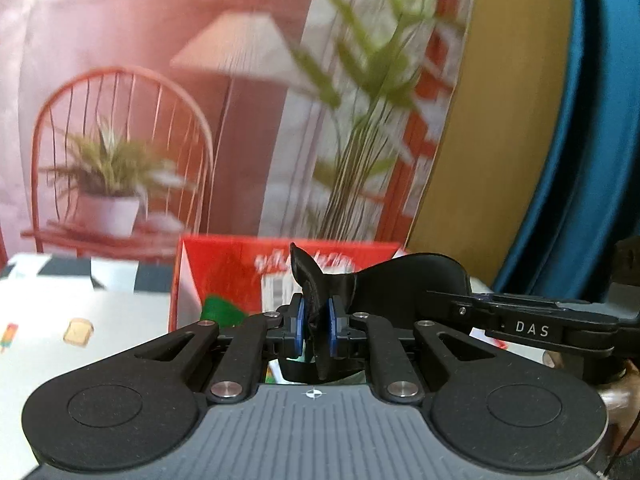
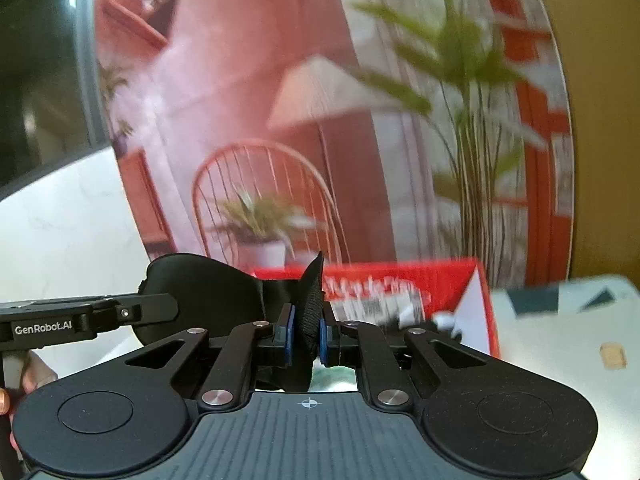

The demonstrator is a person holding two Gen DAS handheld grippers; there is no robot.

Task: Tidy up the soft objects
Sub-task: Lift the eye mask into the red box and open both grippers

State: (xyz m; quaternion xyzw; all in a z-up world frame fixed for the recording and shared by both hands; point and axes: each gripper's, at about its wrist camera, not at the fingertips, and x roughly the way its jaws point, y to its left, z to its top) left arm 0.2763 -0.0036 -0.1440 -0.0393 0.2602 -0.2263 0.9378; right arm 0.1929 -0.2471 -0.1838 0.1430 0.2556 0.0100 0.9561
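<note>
Worktop (image 1: 80,312) carries a red box (image 1: 224,272) at 12 o'clock. Left gripper (image 1: 316,322) and right gripper (image 2: 307,336) each clamp a black eye mask (image 1: 404,280) strap (pads nearly closed), held above the box.

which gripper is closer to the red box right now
Roughly even; neither clearly nearer. The left gripper and the right gripper each clamp part of the black soft object, held just in front of the red box, which sits behind both.

Left claw (image 1: 316,322) clamped on black strap (image 1: 310,280); red box (image 1: 240,276) behind.
</note>
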